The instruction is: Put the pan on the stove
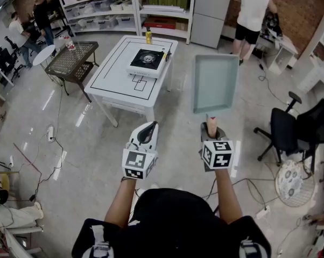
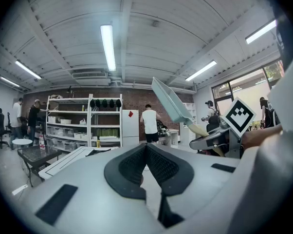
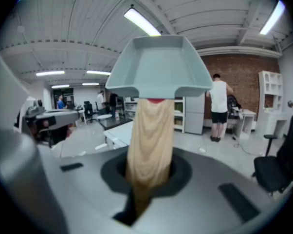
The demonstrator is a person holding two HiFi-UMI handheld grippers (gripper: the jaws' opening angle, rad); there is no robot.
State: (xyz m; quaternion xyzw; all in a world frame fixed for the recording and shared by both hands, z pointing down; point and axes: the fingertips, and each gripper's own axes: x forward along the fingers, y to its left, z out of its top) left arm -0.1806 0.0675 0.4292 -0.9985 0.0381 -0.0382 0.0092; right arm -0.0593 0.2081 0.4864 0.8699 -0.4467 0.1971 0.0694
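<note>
A pale teal square pan [image 1: 215,83] with a light wooden handle [image 1: 211,127] hangs in the air well right of the white table. My right gripper [image 1: 211,135] is shut on that handle [image 3: 150,140], with the pan [image 3: 158,67] tilted up ahead of it. A portable black-and-white stove [image 1: 147,62] sits on the far side of the white table [image 1: 119,82]. My left gripper [image 1: 146,132] is shut and holds nothing; its dark pads [image 2: 158,167] meet. In the left gripper view the pan [image 2: 172,103] shows to the right.
A yellow bottle [image 1: 148,36] stands behind the stove. A dark mesh table [image 1: 72,61] is left of the white table. Shelving [image 1: 124,7] and a person in white [image 1: 252,15] are at the back. A black office chair [image 1: 284,130] and cables lie to the right.
</note>
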